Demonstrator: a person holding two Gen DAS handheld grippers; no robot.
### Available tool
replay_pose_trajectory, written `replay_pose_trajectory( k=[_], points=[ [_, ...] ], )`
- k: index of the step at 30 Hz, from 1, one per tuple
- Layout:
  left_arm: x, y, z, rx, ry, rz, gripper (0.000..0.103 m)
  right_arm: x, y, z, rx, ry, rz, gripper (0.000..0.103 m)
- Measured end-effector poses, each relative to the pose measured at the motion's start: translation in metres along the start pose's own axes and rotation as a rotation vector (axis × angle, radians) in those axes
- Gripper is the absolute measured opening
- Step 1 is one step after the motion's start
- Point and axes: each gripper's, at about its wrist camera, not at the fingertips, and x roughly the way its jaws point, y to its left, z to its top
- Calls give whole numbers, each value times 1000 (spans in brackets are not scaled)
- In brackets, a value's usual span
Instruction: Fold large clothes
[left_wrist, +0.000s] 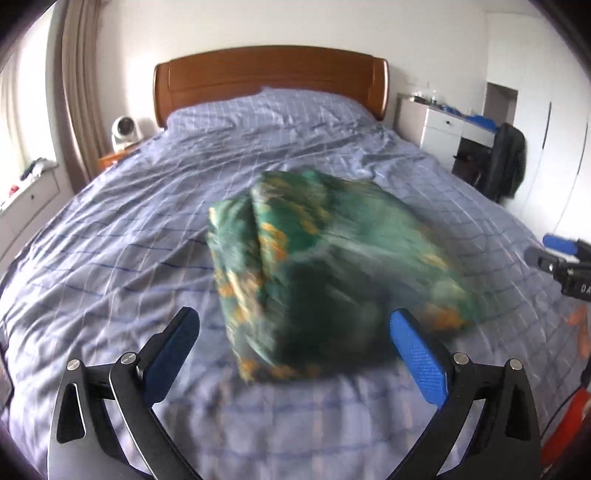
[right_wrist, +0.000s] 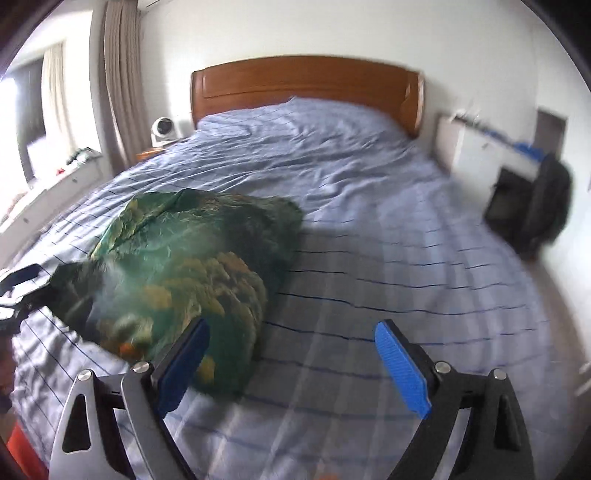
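A green garment (left_wrist: 325, 240) with orange and yellow print lies bunched in a loose heap on the blue checked bed sheet (left_wrist: 110, 240); it is blurred. My left gripper (left_wrist: 295, 314) is open wide just in front of the heap's near edge, its blue pads clear of the cloth. In the right wrist view the garment (right_wrist: 184, 251) sits to the left, and my right gripper (right_wrist: 292, 325) is open over bare sheet (right_wrist: 406, 240), its left finger (right_wrist: 184, 365) overlapping the heap's edge in the picture. Each gripper shows at the other view's edge: right (left_wrist: 561, 258), left (right_wrist: 18, 284).
A wooden headboard (left_wrist: 273, 74) closes the far end of the bed. A small white fan (left_wrist: 123, 131) stands on a nightstand at the left, beside curtains (left_wrist: 77, 92). At the right stand a white desk (left_wrist: 447, 129) and a chair with a dark jacket (left_wrist: 508, 162).
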Motion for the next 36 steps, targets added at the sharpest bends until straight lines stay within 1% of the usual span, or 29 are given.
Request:
replay_pose_trajectory(
  k=[1,3,4,5,7,10,14,17,21,24,25,30,33,36],
  points=[
    [-9,-12,-6,-3,-5,-6,103,-11,3,-4,1,-10,-27,93],
    [-13,-27,-9,-1,-13,-3,103,-32,7,-15,-10,-10,-52,93],
    [-17,-34,-10,7,-21,3,103,-30,3,-18,-19,-9,-69,93],
    [-19,-45,-10,20,-32,14,103,-33,2,-22,-27,-10,-88,93],
    [-33,-61,-13,44,-58,41,103,-53,2,-30,-36,-26,-112,93],
    [-42,-71,-12,44,-71,29,103,-69,5,-38,-46,-28,-114,93],
    [-56,-79,-12,22,-85,35,103,-88,3,-47,-47,-30,-130,93],
    [-65,-85,-15,-11,-76,25,103,-97,4,-54,-42,-22,-118,93],
    [-74,-95,-20,-5,-60,76,103,-105,8,-61,-46,-17,-115,93],
    [-79,-102,-22,7,-29,125,103,-114,13,-64,-51,-25,-102,93],
    [-82,-104,-23,13,-22,130,103,-117,15,-66,-55,-28,-97,93],
    [-97,-101,-28,-3,-5,107,102,-140,24,-81,-71,-43,-57,93],
    [-106,-98,-34,-17,-4,134,102,-151,28,-93,-80,-31,-50,93],
    [-109,-95,-38,-24,6,130,102,-154,33,-99,-96,-12,-40,93]
  ],
)
